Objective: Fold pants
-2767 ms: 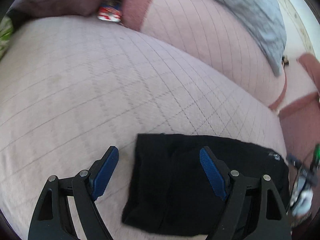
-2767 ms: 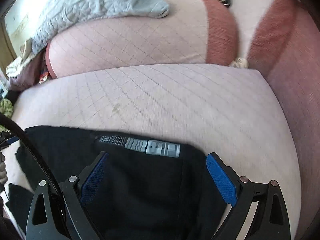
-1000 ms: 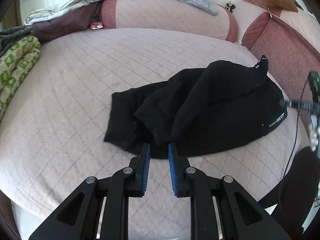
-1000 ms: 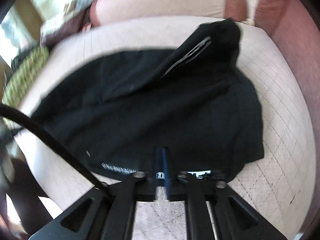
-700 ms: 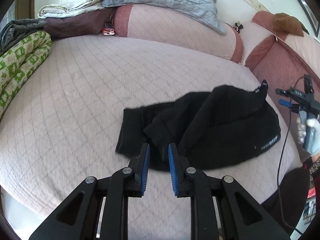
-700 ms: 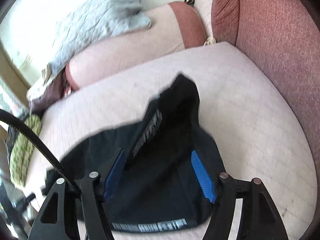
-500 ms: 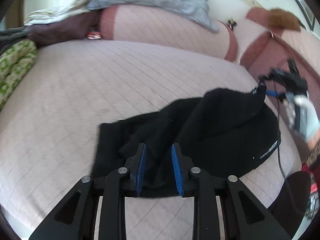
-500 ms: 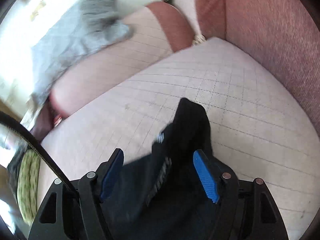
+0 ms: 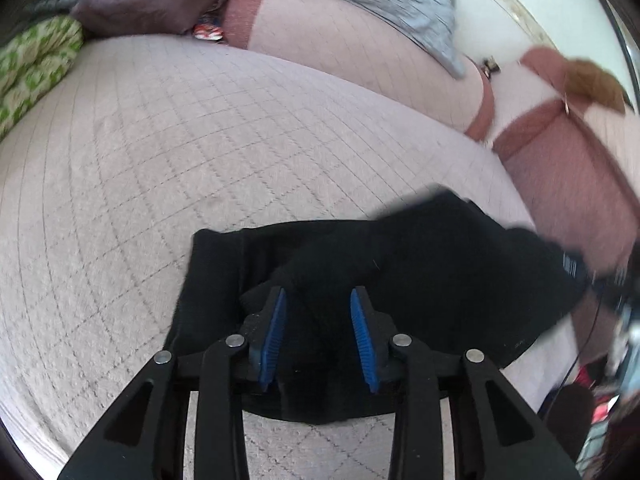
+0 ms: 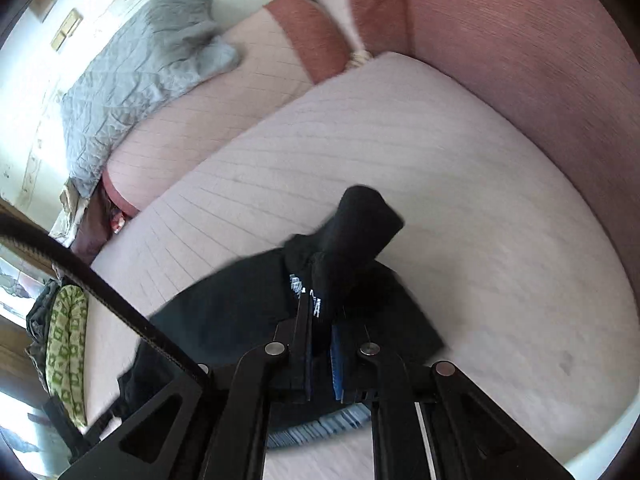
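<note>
The black pants (image 9: 420,264) lie bunched on the pink quilted sofa seat (image 9: 200,128). My left gripper (image 9: 318,312) is open, its blue pads either side of a raised fold of the pants near their left end. My right gripper (image 10: 320,320) is shut on the waistband of the pants (image 10: 356,232), whose white lettering shows at the pads; the pinched cloth stands up above the fingers. The rest of the pants (image 10: 224,312) trails to the left on the seat.
A grey quilted blanket (image 10: 140,72) lies over the backrest. The red armrest (image 10: 520,48) bounds the seat on the right. A green patterned cushion (image 9: 28,64) and dark clothes (image 9: 132,12) lie at the far left. A black cable (image 10: 100,284) crosses the right wrist view.
My right gripper, open half a second ago, has shut on the waistband. My left gripper has opened wider and moved in over the fold.
</note>
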The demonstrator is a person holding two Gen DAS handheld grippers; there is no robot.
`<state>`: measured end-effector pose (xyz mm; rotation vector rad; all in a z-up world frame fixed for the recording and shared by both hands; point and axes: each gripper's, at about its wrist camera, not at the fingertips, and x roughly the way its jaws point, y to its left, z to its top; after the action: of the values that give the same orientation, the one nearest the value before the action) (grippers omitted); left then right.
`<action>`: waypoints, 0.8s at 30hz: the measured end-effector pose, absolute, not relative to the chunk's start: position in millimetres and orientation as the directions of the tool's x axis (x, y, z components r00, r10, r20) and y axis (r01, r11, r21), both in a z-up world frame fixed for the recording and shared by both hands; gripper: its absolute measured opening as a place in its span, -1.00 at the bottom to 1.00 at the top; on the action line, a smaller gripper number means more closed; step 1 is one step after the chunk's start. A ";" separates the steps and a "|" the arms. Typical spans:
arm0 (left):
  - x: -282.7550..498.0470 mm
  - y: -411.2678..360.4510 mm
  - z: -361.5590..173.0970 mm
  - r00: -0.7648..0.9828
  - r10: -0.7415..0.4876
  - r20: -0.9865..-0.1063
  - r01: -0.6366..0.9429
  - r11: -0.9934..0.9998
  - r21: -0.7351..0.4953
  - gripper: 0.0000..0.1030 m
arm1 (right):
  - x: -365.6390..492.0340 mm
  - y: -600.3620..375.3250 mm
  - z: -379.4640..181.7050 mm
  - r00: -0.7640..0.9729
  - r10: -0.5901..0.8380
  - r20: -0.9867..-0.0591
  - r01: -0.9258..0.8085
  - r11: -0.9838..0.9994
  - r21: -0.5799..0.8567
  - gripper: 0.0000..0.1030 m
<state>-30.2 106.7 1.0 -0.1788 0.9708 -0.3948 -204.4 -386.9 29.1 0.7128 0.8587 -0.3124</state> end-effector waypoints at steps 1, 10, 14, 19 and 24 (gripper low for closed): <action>-28.9 113.7 0.0 0.499 -0.409 -0.764 0.220 0.913 -0.345 -0.36 | -211.9 -392.3 19.0 0.590 0.030 -0.807 0.540 0.729 0.422 -0.82; -27.6 164.7 -5.7 0.526 -0.381 -0.761 0.037 0.904 -0.427 -0.23 | -228.9 -387.3 5.3 0.458 -0.127 -0.880 0.637 0.737 0.225 -0.04; -33.1 169.3 -10.7 0.506 -0.406 -0.761 0.038 0.892 -0.451 -0.23 | -210.2 -331.9 41.7 0.542 -0.228 -0.809 0.537 0.835 0.125 0.03; -39.6 178.9 -10.0 0.532 -0.386 -0.754 -0.019 0.884 -0.466 -0.22 | -151.2 -203.3 61.8 0.645 0.136 -0.752 0.065 0.971 0.232 0.07; -41.6 211.1 -5.2 0.582 -0.356 -0.731 -0.104 0.859 -0.502 -0.22 | -88.1 -63.3 44.0 0.500 0.407 -0.765 -0.228 0.914 0.336 0.07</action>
<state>-41.6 211.1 -5.2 -0.5374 0.9494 -0.1556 -88.1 -63.3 44.0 0.2010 0.9756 0.3872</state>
